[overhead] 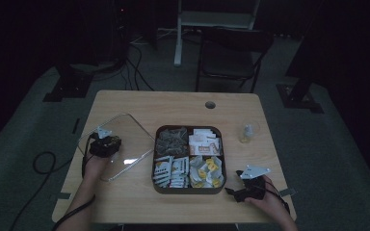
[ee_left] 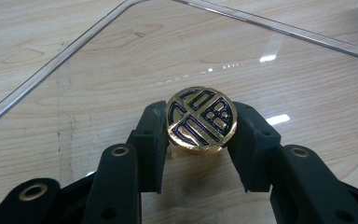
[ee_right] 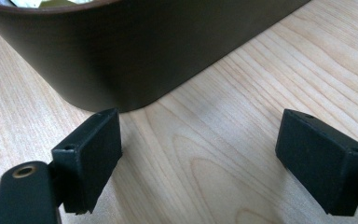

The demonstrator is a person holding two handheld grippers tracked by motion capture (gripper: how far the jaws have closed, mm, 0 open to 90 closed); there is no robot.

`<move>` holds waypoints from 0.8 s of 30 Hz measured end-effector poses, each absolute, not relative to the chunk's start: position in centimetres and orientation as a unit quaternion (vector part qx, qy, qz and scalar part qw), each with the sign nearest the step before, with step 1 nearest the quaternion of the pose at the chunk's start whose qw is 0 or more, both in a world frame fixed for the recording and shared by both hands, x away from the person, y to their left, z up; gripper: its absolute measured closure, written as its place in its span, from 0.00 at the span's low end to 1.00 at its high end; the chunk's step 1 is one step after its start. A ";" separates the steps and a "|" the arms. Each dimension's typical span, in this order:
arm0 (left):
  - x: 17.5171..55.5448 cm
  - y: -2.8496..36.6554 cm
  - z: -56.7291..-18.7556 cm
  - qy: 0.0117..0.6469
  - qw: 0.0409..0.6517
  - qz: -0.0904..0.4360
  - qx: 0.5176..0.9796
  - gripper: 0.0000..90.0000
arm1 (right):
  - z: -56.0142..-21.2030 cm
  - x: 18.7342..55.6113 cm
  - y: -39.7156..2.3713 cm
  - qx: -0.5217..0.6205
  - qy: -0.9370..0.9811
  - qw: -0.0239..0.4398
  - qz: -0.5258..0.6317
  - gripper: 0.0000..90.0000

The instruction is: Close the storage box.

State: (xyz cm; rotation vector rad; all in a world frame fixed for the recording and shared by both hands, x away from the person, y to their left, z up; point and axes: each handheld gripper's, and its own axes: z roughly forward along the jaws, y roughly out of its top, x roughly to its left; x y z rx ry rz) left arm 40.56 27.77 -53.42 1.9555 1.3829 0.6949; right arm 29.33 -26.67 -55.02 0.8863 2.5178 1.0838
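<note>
A clear square lid (overhead: 130, 139) lies flat on the wooden table, left of a dark brown box (overhead: 189, 190). The box has four compartments holding several packets and sachets. The lid's round gold knob (ee_left: 201, 119) with a dark pattern sits between the pads of my left gripper (ee_left: 201, 115), which press on both of its sides. In the high view the left gripper (overhead: 105, 144) stands over the lid's left part. My right gripper (overhead: 233, 192) rests low on the table at the box's near right corner. Its jaws (ee_right: 200, 126) stand wide open and empty, facing the box wall (ee_right: 121, 56).
A small clear glass (overhead: 247, 132) stands on the table to the right of the box. There is a round cable hole (overhead: 210, 104) near the far edge. Behind the table is a dark folding chair (overhead: 231, 53), and cables (overhead: 43, 161) lie on the floor at the left.
</note>
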 end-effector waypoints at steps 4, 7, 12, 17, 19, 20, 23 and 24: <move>40.6 27.7 -53.3 0.531 0.316 0.262 0.741 0.66 | -55.0 29.3 -26.7 0.305 0.867 0.130 0.373 0.15; 40.5 27.7 -53.2 0.531 0.319 0.258 0.741 0.66 | -55.0 29.3 -26.7 0.305 0.867 0.130 0.373 0.15; 40.4 27.8 -52.7 0.532 0.323 0.257 0.739 0.66 | -55.0 29.3 -26.7 0.305 0.866 0.130 0.373 0.15; 40.2 28.0 -51.3 0.533 0.330 0.263 0.733 0.66 | -55.0 29.3 -26.7 0.305 0.867 0.130 0.373 0.15; 40.1 28.1 -50.8 0.533 0.331 0.267 0.731 0.66 | -55.0 29.3 -26.7 0.305 0.867 0.130 0.373 0.15; 40.1 28.1 -50.5 0.529 0.329 0.270 0.734 0.66 | -55.0 29.3 -26.7 0.305 0.867 0.130 0.373 0.15; 40.0 28.2 -49.6 0.528 0.327 0.277 0.733 0.66 | -55.0 29.3 -26.7 0.305 0.867 0.130 0.373 0.15; 39.9 28.3 -49.3 0.529 0.329 0.279 0.730 0.66 | -55.0 29.3 -26.7 0.305 0.866 0.130 0.373 0.15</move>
